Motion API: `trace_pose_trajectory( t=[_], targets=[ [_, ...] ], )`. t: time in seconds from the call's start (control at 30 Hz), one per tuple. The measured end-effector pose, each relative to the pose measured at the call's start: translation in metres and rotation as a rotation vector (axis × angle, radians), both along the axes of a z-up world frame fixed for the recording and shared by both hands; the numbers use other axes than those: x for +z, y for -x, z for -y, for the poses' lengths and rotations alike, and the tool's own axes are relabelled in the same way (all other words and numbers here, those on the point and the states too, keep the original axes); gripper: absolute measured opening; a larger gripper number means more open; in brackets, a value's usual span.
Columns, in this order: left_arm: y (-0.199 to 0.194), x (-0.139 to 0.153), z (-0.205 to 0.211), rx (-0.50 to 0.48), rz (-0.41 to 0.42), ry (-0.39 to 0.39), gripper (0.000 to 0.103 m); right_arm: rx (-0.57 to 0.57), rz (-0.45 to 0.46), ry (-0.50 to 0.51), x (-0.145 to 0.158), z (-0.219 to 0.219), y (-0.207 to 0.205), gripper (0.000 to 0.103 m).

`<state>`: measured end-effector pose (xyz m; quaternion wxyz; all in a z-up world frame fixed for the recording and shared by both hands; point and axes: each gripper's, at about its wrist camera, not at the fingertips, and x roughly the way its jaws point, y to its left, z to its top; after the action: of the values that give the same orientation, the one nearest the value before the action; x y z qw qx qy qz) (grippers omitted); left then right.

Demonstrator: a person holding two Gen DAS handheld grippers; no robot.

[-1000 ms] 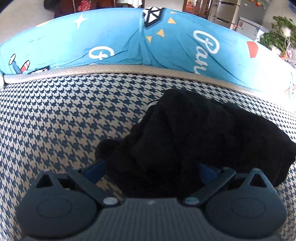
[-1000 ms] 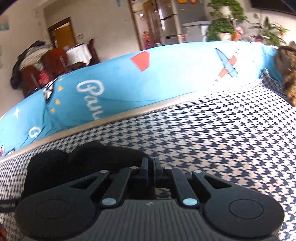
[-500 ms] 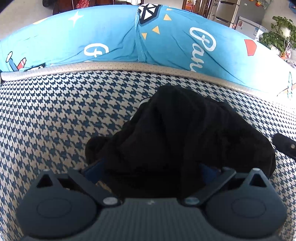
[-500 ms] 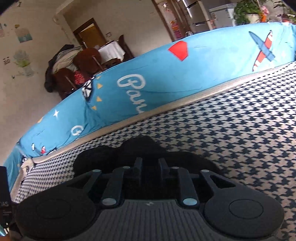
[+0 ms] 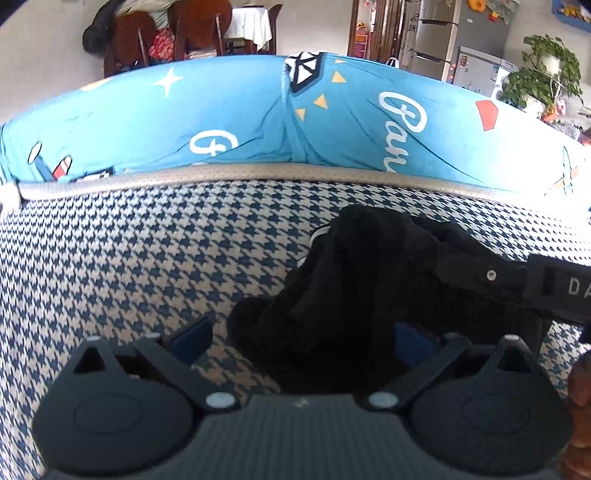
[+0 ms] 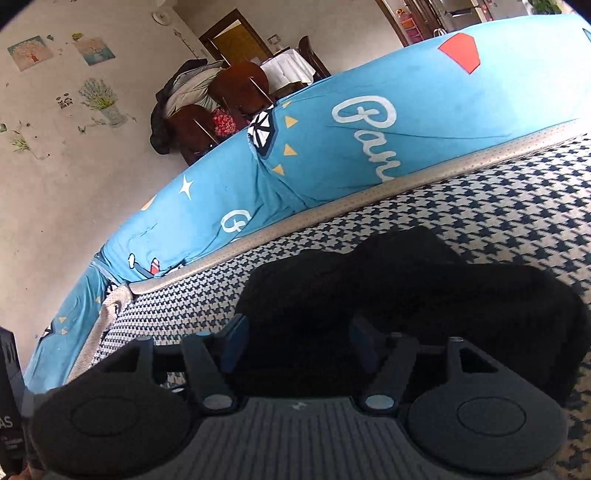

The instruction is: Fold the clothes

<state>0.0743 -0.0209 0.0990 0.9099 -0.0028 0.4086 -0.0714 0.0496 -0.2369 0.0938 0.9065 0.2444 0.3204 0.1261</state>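
Now — garment: black garment (image 5: 373, 291) bunched on houndstooth sofa (image 5: 147, 258).
Left gripper (image 5: 301, 338): fingers apart, astride garment's near edge.
Right gripper (image 6: 299, 341): fingers apart — likewise.

A bundled garment (image 5: 369, 295) lies on a sofa seat (image 5: 147, 266), right of centre, well short of the seat's far edge. The sofa backrest (image 5: 221, 122) rises behind the seat along its far side. The left tool (image 5: 301, 338) sits at the garment's near edge, its fingers on either side of the cloth. The right tool (image 5: 517, 284) reaches in from the right and rests on the garment. Beyond the backrest, far left, stand chairs (image 5: 166, 33) and a table; far right, a refrigerator (image 5: 436, 37) and a potted plant (image 5: 543, 77).
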Motion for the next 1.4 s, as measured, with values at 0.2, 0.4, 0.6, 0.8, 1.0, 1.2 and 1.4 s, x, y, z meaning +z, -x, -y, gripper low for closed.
trace_pose_trajectory(
  t=[0.2,0.4,0.6,0.8,1.0,1.2,1.4],
  targets=[
    [0.003,-0.006,-0.014,-0.009,-0.046,0.015,0.103,-0.007,-0.062,-0.112,-0.013,-0.008,-0.015,0.076],
    [0.007,-0.012,-0.014,-0.034,-0.070,-0.012,0.103,-0.008,-0.039,-0.050,-0.016,-0.022,-0.018,0.071],
    [0.006,0.011,-0.043,0.052,-0.003,0.056,0.103,0.059,-0.003,0.034,-0.015,-0.033,-0.012,0.015],
    [-0.003,0.018,-0.070,0.138,-0.009,0.155,0.103,0.252,0.068,0.092,-0.003,-0.053,0.015,0.008],
    [-0.005,0.015,-0.067,0.128,-0.011,0.188,0.103,0.416,0.052,0.161,-0.009,-0.078,0.044,0.008],
    [-0.001,0.013,-0.047,0.048,-0.007,0.212,0.103,0.511,0.025,0.219,-0.021,-0.094,0.067,0.008],
    [0.002,0.001,-0.023,-0.039,-0.040,0.190,0.103,0.574,-0.002,0.268,-0.031,-0.100,0.082,0.009]
  ],
)
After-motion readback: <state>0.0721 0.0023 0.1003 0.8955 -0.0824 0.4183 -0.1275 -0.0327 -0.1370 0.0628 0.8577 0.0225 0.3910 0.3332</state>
